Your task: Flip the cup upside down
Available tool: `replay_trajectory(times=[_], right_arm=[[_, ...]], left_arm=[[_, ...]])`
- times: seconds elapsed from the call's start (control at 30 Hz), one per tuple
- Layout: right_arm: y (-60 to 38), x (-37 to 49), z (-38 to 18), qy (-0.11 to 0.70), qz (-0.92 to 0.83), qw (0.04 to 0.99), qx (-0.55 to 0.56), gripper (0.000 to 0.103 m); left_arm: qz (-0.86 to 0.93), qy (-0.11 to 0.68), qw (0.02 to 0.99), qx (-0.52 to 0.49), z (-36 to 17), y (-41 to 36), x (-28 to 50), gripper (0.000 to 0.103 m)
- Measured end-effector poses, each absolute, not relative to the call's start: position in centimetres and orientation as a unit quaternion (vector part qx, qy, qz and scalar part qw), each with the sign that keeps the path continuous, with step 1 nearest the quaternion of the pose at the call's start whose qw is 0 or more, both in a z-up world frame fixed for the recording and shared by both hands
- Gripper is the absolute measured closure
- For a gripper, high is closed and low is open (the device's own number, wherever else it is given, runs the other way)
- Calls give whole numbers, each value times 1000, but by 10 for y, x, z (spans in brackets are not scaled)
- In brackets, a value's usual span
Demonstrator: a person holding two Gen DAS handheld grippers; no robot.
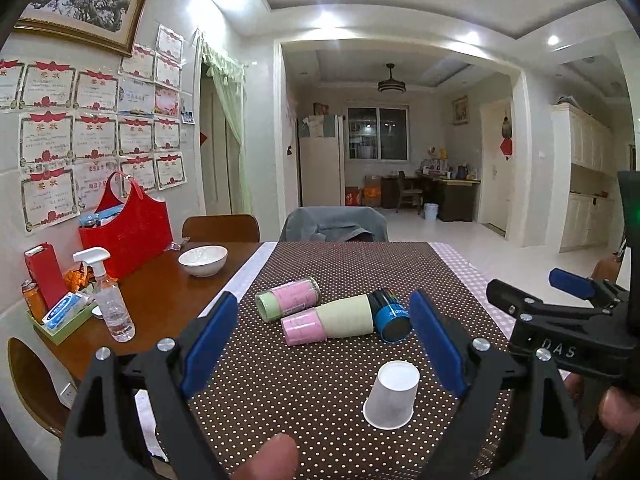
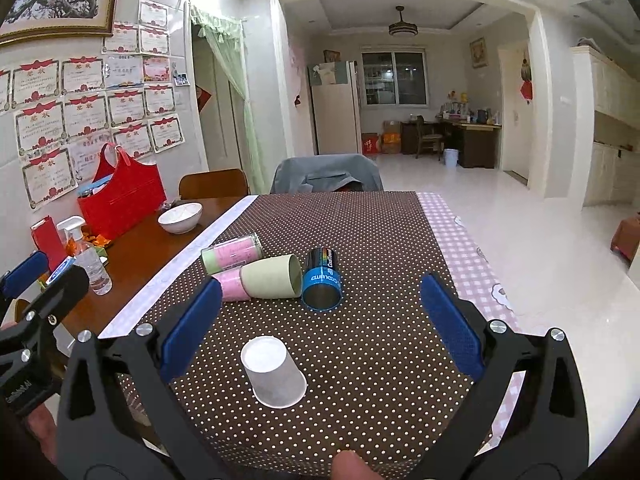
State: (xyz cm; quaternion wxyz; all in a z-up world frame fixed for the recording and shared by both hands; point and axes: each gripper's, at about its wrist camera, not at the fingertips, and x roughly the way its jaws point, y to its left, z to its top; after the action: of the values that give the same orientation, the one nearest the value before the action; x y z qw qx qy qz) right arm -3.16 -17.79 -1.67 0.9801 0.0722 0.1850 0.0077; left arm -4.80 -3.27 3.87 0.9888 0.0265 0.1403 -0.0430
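A white paper cup (image 1: 392, 396) stands upside down, rim on the brown dotted tablecloth (image 1: 320, 400), near the table's front. It also shows in the right wrist view (image 2: 273, 374). My left gripper (image 1: 324, 344) is open and empty, raised behind the cup, which lies between its blue pads, nearer the right one. My right gripper (image 2: 320, 326) is open and empty, with the cup nearer its left pad (image 2: 192, 328). The right gripper also shows at the right of the left wrist view (image 1: 532, 296).
Behind the cup lie a pink-and-green cup (image 1: 288, 300), a green cup nested with a pink one (image 1: 328, 322), and a blue can (image 1: 390, 316). A white bowl (image 1: 203, 260), spray bottle (image 1: 110, 304) and red bag (image 1: 128, 228) stand at the left. Chairs stand at the far edge.
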Motion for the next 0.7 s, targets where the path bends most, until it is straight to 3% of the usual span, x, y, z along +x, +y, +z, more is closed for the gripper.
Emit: replay_trajectory(times=[0.6,0.7], right_arm=[[-171,-36,-16,184,8,981,68,6],[-171,-36,-16,185,8,980,67,6]], left_arm=[[-35,138,990,15,40,-30,-48,17],[-31,135,990,14,40,-29,-47,8]])
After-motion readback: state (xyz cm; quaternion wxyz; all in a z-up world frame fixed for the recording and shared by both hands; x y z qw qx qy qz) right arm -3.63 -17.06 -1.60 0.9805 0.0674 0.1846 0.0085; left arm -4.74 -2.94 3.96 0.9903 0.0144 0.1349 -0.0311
